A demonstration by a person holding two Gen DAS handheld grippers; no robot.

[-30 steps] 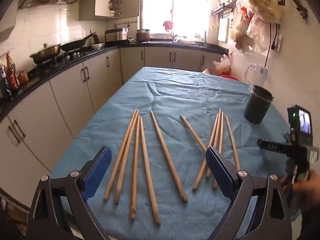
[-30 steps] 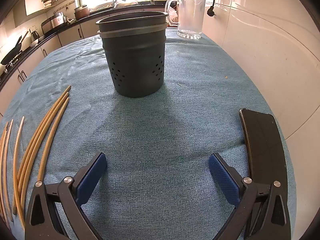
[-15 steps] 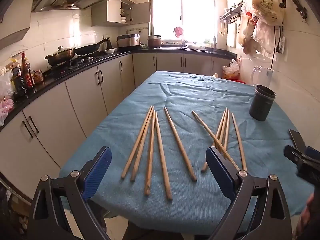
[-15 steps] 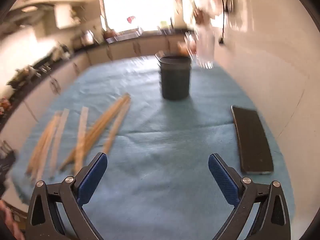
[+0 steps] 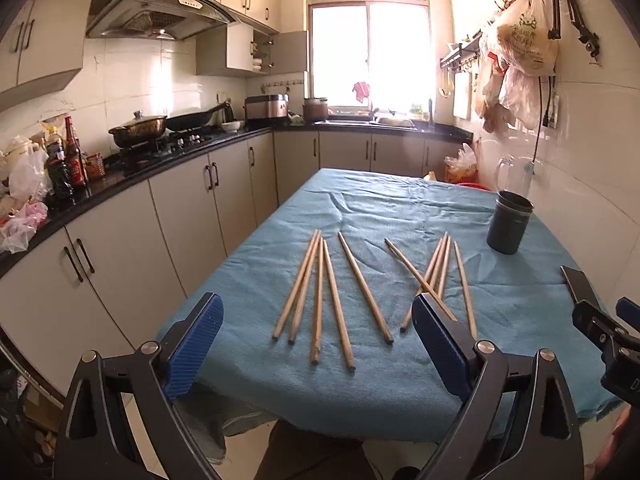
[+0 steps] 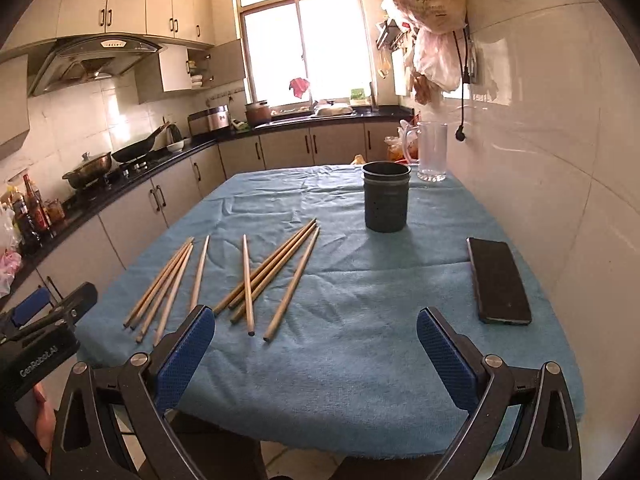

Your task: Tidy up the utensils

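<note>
Several wooden chopsticks (image 5: 334,288) lie loose on the blue cloth of the table (image 5: 380,208), in a left bunch and a crossed right bunch (image 5: 436,276). They also show in the right wrist view (image 6: 264,272). A dark perforated utensil holder (image 5: 508,224) stands upright at the right, also in the right wrist view (image 6: 386,196). My left gripper (image 5: 316,352) is open and empty, held off the table's near edge. My right gripper (image 6: 316,356) is open and empty, also back from the near edge.
A black phone (image 6: 498,280) lies on the cloth near the right wall. A clear glass jug (image 6: 432,156) stands behind the holder. Kitchen cabinets and a counter with pans and bottles (image 5: 132,148) run along the left. The tiled wall (image 6: 560,180) borders the table's right side.
Both grippers have pulled back and up from the table, so the whole table and kitchen now show. The chopsticks and holder have not moved. Both grippers stay open.
</note>
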